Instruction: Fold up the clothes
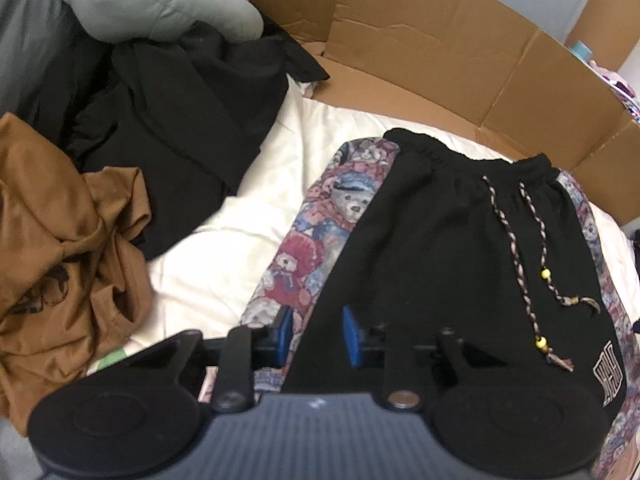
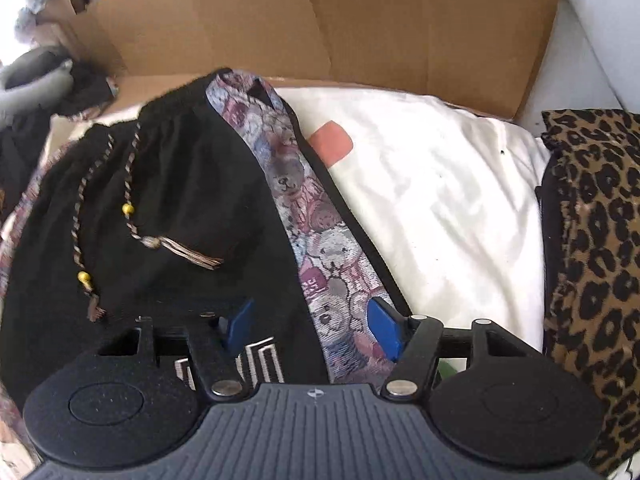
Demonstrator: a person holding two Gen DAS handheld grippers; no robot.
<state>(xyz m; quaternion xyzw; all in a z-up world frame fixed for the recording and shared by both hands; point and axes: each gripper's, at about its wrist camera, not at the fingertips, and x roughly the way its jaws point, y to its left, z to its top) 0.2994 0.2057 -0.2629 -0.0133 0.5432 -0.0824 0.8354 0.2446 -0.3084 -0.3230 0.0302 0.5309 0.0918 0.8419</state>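
the black shorts (image 1: 432, 240) lie flat on the white bed sheet (image 1: 248, 216), soft fleece with a gathered elastic waistband, a braided drawstring (image 1: 516, 240) with yellow beads, and teddy-bear tapestry side panels (image 1: 304, 248) (woven, pink and blue). the left gripper (image 1: 316, 334) is down over the left panel's seam, jaws narrowly apart with fabric between the blue pads; whether they press it cannot be told. the right gripper (image 2: 312, 322) straddles the right panel, jaws wide apart. crumpled brown garment (image 1: 60, 260) and black clothes (image 1: 172, 120) sit left; cardboard (image 1: 420, 40) behind; leopard-print cloth (image 2: 596, 260) right.
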